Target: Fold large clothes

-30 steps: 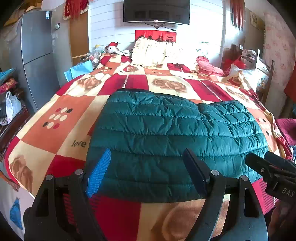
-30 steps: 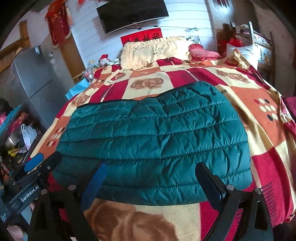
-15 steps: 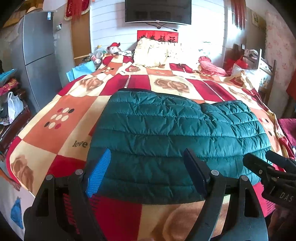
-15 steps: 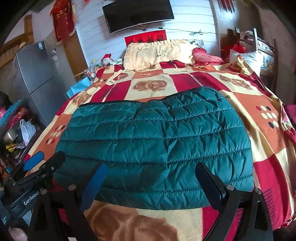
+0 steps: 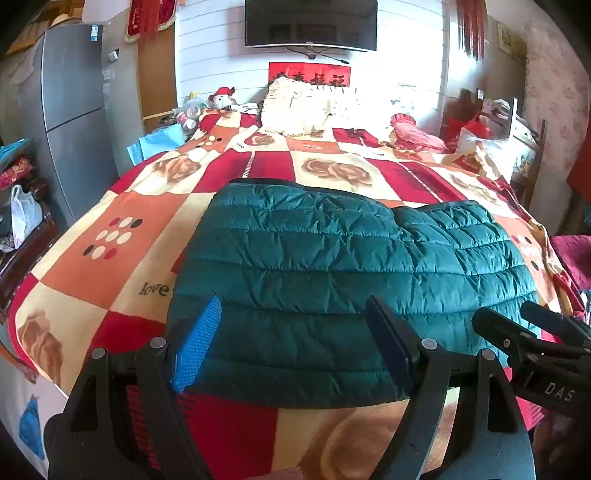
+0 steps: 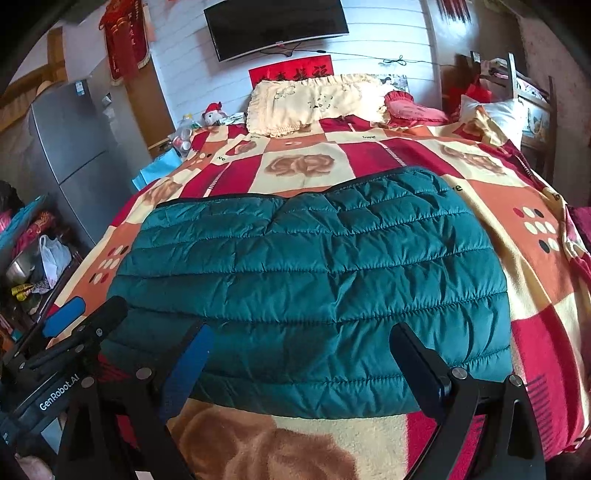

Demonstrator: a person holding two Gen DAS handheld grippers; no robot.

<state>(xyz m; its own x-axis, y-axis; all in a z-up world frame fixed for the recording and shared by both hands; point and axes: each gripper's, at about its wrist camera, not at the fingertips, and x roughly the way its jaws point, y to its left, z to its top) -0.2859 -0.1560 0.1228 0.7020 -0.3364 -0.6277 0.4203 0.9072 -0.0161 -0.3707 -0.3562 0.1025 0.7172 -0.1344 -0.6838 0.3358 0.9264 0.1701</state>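
Wall: we see white horizontal panelling (image 5: 214, 55) behind the bed, brightly lit.
Television: a dark flat screen (image 5: 310, 24) hangs high on it, above a red banner with characters (image 5: 308, 75).
Bed: we face a wide bed under a checked blanket (image 5: 110, 258) of red, orange and cream squares, with a frilled cream pillow (image 6: 310, 101) at its head.
Left side: a tall grey refrigerator (image 5: 70, 110) stands beside a wooden door (image 5: 157, 74).
Right side: we make out floral wallpaper (image 5: 550, 92) and a wooden chair (image 6: 532, 99).
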